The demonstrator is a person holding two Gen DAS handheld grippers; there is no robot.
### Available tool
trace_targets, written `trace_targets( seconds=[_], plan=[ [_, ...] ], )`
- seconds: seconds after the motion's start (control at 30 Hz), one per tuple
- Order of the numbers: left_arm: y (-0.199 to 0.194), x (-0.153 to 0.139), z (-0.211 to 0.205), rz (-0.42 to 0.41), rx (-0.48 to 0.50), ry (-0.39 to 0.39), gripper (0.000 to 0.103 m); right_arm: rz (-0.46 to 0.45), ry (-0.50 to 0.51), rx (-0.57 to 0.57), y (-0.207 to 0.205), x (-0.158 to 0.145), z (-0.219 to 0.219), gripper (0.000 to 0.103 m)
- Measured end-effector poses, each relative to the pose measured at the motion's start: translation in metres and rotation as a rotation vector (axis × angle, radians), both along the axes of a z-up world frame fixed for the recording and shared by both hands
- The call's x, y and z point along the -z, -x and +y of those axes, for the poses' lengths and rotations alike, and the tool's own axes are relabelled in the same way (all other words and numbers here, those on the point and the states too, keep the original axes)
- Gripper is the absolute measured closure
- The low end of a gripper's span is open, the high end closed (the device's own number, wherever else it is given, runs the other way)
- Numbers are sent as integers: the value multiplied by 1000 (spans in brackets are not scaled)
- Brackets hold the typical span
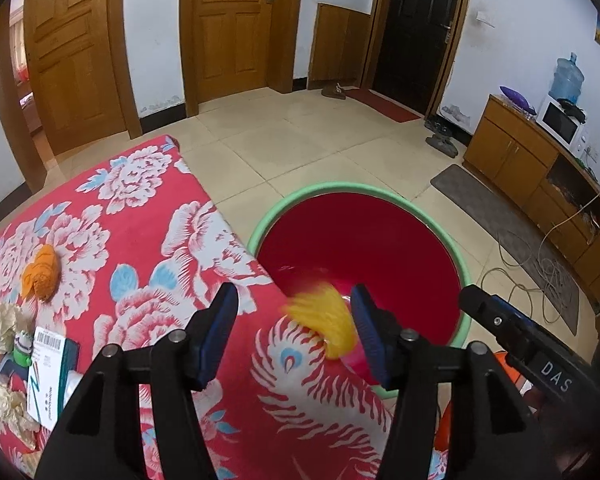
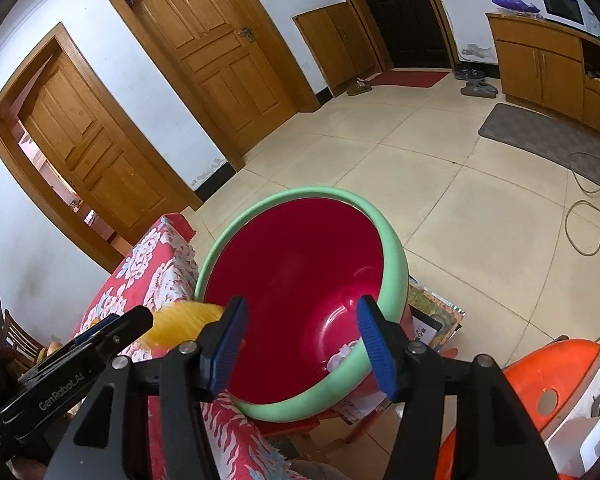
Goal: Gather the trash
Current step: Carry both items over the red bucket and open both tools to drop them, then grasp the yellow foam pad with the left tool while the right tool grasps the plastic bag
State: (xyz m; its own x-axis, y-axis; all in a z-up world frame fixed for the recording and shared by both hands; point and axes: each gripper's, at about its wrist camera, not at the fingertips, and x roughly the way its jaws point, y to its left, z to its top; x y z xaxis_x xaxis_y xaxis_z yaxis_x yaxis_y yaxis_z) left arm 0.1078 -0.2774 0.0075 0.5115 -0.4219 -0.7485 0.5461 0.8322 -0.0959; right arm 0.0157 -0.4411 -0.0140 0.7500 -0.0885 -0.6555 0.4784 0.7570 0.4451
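A red basin with a green rim (image 1: 452, 240) stands beside the flowered table; it also shows in the right wrist view (image 2: 392, 256). A blurred yellow wrapper (image 1: 324, 320) is in the air at the basin's near rim, just left of my left gripper's right finger, touching neither pad clearly. It shows in the right wrist view (image 2: 184, 322) too. My left gripper (image 1: 294, 328) is open. My right gripper (image 2: 300, 340) is open and empty over the basin. An orange crumpled piece (image 1: 44, 272), crumpled paper (image 1: 0, 324) and a labelled box (image 1: 48, 376) lie on the table at left.
The table has a red flowered cloth (image 1: 148, 264). An orange plastic stool (image 2: 548, 376) stands at the right. Cables (image 1: 540, 276) and a grey mat (image 1: 480, 208) lie on the tiled floor. A wooden cabinet (image 1: 512, 152) lines the right wall.
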Motion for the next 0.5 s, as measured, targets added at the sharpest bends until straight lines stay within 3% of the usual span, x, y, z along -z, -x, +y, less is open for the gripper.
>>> trace_targets(
  seconds=[0.2, 0.5],
  plan=[
    [9, -6, 20, 1, -46, 4, 43, -13, 9, -8, 6, -7, 8, 42],
    [24, -20, 70, -13, -135, 13, 43, -31, 30, -52, 13, -24, 40, 31]
  ],
)
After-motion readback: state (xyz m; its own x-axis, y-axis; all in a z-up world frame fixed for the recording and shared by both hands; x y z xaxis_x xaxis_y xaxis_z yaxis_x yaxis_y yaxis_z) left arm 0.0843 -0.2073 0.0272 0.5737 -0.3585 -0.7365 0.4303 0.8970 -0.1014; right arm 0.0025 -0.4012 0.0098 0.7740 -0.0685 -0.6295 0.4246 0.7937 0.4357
